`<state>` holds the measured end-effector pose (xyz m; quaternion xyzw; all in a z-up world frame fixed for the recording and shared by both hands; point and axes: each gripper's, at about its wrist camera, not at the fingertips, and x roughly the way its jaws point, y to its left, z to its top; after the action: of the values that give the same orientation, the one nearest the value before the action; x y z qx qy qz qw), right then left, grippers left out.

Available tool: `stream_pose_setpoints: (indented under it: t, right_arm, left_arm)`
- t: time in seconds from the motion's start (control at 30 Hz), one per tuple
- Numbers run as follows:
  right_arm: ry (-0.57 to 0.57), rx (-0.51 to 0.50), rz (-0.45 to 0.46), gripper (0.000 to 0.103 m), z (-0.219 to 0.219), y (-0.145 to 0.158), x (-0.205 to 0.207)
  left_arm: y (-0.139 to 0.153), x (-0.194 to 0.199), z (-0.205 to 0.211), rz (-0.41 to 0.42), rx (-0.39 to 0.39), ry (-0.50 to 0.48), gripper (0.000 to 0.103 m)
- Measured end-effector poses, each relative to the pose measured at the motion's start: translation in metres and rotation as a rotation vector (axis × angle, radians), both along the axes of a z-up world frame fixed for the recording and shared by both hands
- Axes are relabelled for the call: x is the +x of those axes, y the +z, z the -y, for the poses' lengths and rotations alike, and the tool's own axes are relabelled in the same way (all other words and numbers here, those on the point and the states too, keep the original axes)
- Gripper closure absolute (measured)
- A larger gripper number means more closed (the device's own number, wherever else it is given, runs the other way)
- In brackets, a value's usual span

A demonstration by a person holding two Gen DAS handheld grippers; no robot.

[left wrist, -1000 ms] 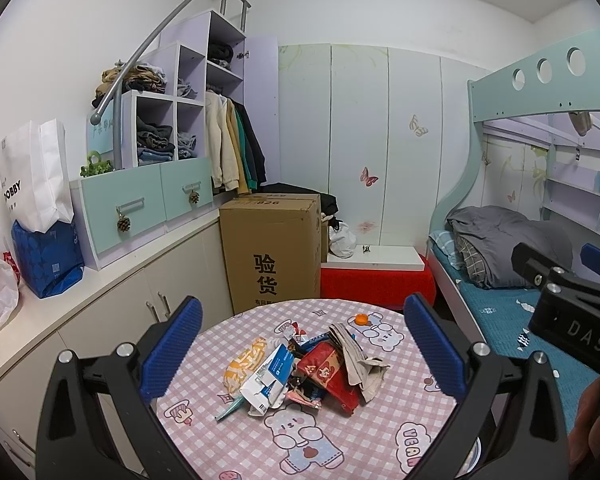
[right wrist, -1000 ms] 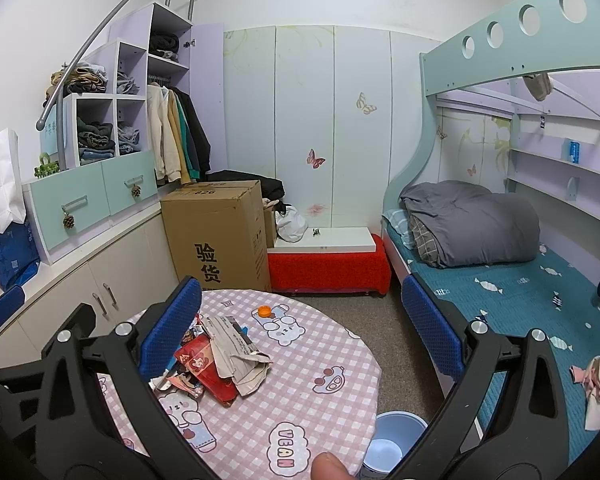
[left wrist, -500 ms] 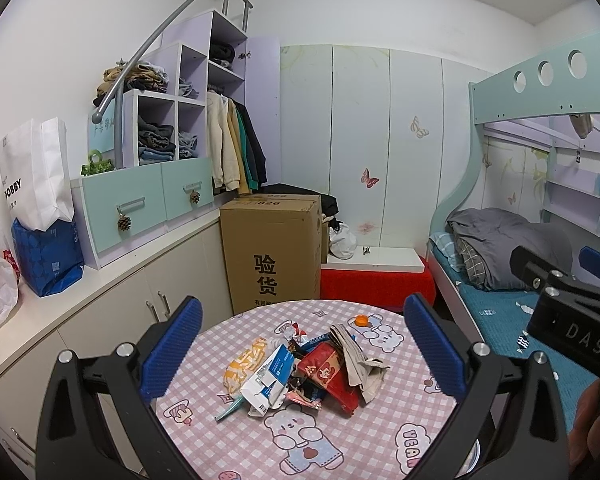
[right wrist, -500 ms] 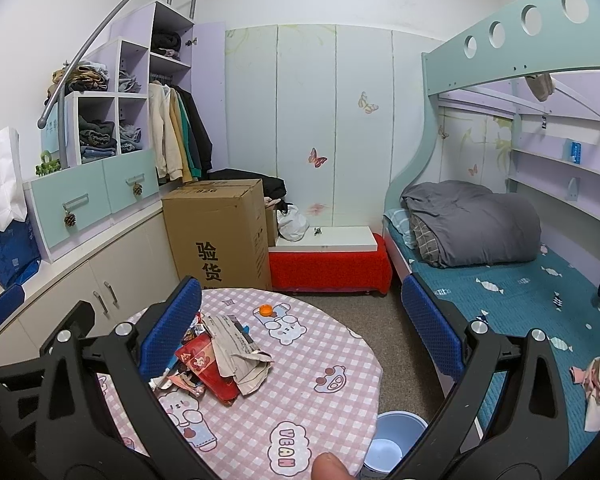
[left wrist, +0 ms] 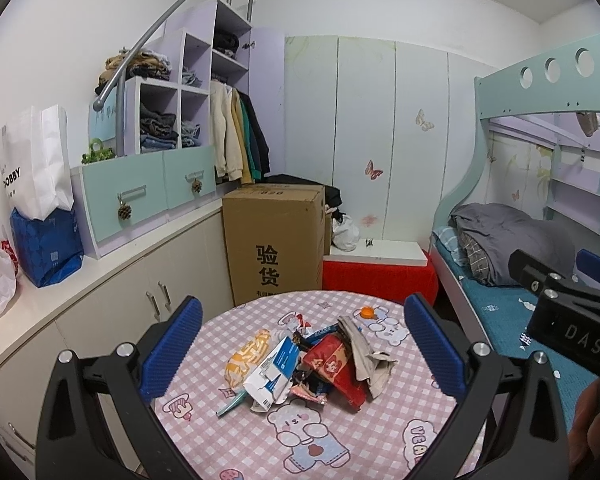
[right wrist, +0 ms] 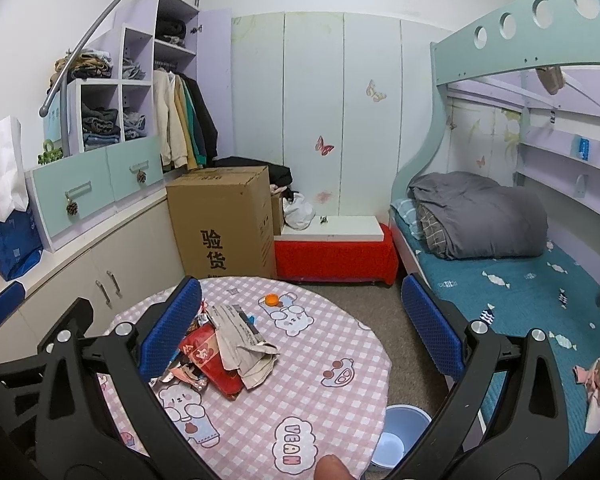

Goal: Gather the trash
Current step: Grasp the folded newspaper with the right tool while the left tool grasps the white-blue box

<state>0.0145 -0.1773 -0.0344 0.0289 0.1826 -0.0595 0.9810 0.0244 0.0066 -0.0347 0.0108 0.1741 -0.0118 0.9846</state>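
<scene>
A heap of trash [left wrist: 306, 364] lies on the round table [left wrist: 340, 440] with the pink checked cloth: a yellow wrapper [left wrist: 246, 354], a blue-and-white carton [left wrist: 274, 374], a red packet [left wrist: 334, 368] and crumpled paper [left wrist: 360, 350]. An orange cap [left wrist: 367, 312] sits apart at the far side. My left gripper [left wrist: 302, 348] hovers open above the near side of the heap, empty. My right gripper [right wrist: 300, 330] is open too, with the heap [right wrist: 224, 350] by its left finger. A light blue bin [right wrist: 400, 436] stands on the floor beside the table.
A tall cardboard box [left wrist: 274, 240] stands behind the table, next to a red-skirted low bench [left wrist: 380, 276]. Cabinets with a countertop [left wrist: 100, 264] carrying bags run along the left. A bunk bed [right wrist: 500, 280] with a grey quilt fills the right.
</scene>
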Motion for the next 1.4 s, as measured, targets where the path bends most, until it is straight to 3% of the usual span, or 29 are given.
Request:
stream_pose_setpoints:
  t: [0.2, 0.57, 0.77, 0.93, 1.03, 1.13, 1.2, 1.23, 1.27, 1.33, 1.4]
  right_arm:
    - [0.027, 0.006, -0.093, 0.005, -0.003, -0.026, 0.03]
    - [0.125, 0.017, -0.319, 0.005, -0.02, -0.107, 0.109]
    - [0.203, 0.003, -0.386, 0.005, -0.042, -0.143, 0.154]
    - [0.258, 0.055, -0.42, 0.006, -0.051, -0.162, 0.194]
    - [0.29, 0.097, -0.443, 0.017, -0.052, -0.17, 0.213]
    - [0.307, 0.148, -0.463, 0.04, -0.046, -0.175, 0.222]
    - [0.305, 0.162, -0.473, 0.07, -0.04, -0.175, 0.224]
    - [0.302, 0.167, -0.476, 0.072, -0.038, -0.175, 0.223]
    - [0.306, 0.179, -0.477, 0.075, -0.035, -0.175, 0.222]
    - [0.305, 0.187, -0.47, 0.078, -0.028, -0.174, 0.22]
    - [0.296, 0.195, -0.464, 0.083, -0.021, -0.174, 0.218]
  left_arm:
    - [-0.031, 0.022, -0.02, -0.075, -0.005, 0.039, 0.004]
    - [-0.096, 0.065, -0.062, -0.236, 0.012, 0.099, 0.004]
    - [-0.123, 0.088, -0.078, -0.305, 0.012, 0.11, 0.004]
    - [-0.136, 0.116, -0.07, -0.33, 0.054, 0.071, 0.004]
    - [-0.149, 0.139, -0.064, -0.352, 0.09, 0.048, 0.004]
    - [-0.166, 0.165, -0.057, -0.393, 0.116, -0.012, 0.004]
    - [-0.176, 0.175, -0.051, -0.421, 0.137, -0.058, 0.007]
    - [-0.18, 0.179, -0.049, -0.434, 0.142, -0.075, 0.011]
    - [-0.183, 0.182, -0.049, -0.45, 0.139, -0.097, 0.028]
    - [-0.191, 0.187, -0.047, -0.486, 0.103, -0.15, 0.049]
    - [-0.193, 0.188, -0.047, -0.49, 0.084, -0.174, 0.056]
